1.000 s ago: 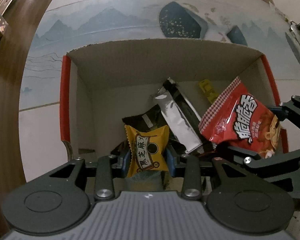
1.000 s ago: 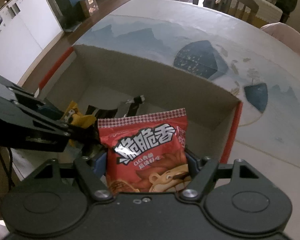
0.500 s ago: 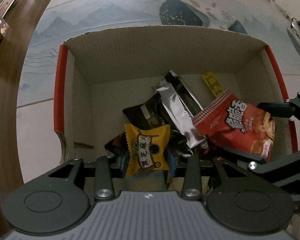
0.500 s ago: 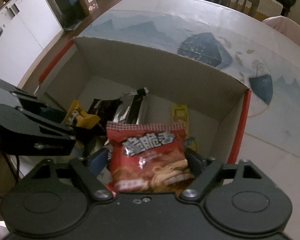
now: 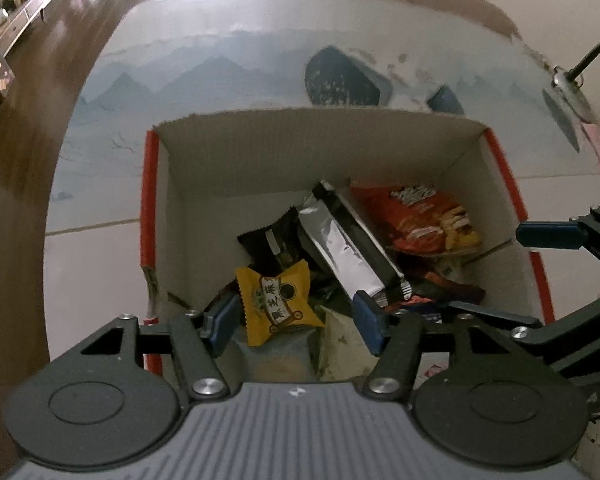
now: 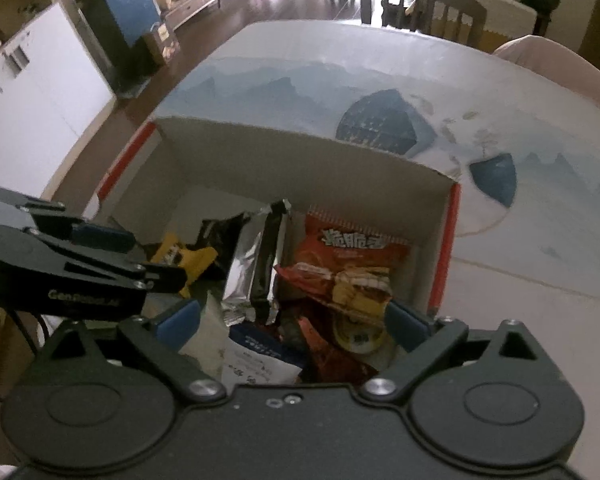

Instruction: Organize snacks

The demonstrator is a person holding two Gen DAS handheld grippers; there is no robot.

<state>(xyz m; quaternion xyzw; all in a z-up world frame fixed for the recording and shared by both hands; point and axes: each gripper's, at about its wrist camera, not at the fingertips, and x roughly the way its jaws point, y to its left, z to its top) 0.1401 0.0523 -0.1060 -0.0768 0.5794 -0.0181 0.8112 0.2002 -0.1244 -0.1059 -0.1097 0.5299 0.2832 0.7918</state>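
Note:
A cardboard box [image 5: 316,148] with red edges stands on the table and holds several snack packets. A yellow packet [image 5: 276,300] lies loose in it, between the open fingers of my left gripper [image 5: 296,318]. A red chip bag [image 6: 348,264] lies at the box's right side, beyond my open, empty right gripper [image 6: 292,322]. A silver packet [image 5: 344,248] leans in the middle, also in the right wrist view [image 6: 256,256]. The red bag also shows in the left wrist view [image 5: 420,216]. The yellow packet shows in the right wrist view [image 6: 184,256] too.
The box [image 6: 300,160] sits on a tablecloth [image 5: 228,60] with blue mountain prints. A dark packet [image 5: 272,240] and a white-and-blue packet [image 6: 256,356] lie among the snacks. A chair [image 6: 420,0] stands beyond the table. My left gripper's arm [image 6: 60,264] crosses the box's left side.
Both grippers opened and pulled back and up from the box. The yellow packet and the red chip bag dropped out and now lie inside it.

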